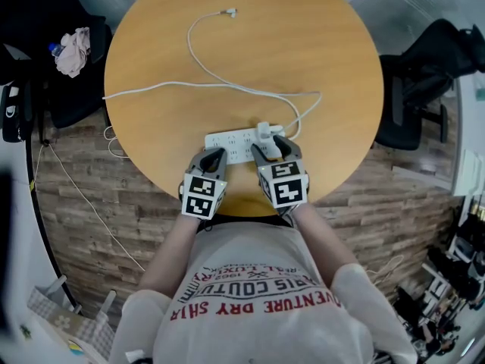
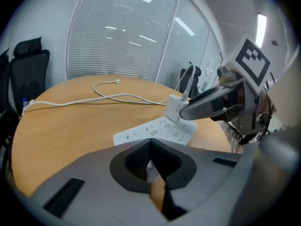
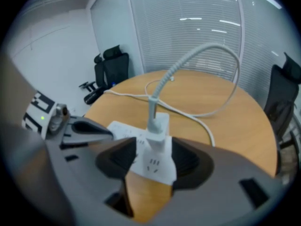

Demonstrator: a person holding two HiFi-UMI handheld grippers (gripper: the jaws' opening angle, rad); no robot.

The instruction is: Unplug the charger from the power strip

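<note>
A white power strip (image 1: 236, 145) lies near the front edge of the round wooden table (image 1: 318, 59). A white charger (image 1: 267, 131) stands plugged into its right end, and its cable (image 1: 198, 59) runs to a loose connector (image 1: 229, 11) at the far side. My right gripper (image 3: 154, 139) is open, with one pad on each side of the charger (image 3: 157, 126) and of the strip's end (image 3: 153, 166). The pads do not press on it. My left gripper (image 2: 150, 143) is shut, its tips together over the strip's left end (image 2: 150, 132). In the left gripper view the charger (image 2: 175, 108) stands beside a right finger (image 2: 207, 105).
A second white cable (image 1: 151, 88) runs from the strip off the table's left edge. A black chair with a crumpled cloth (image 1: 73, 51) stands at the left, and another black chair (image 1: 424, 74) at the right. The person's body is close against the table's front edge.
</note>
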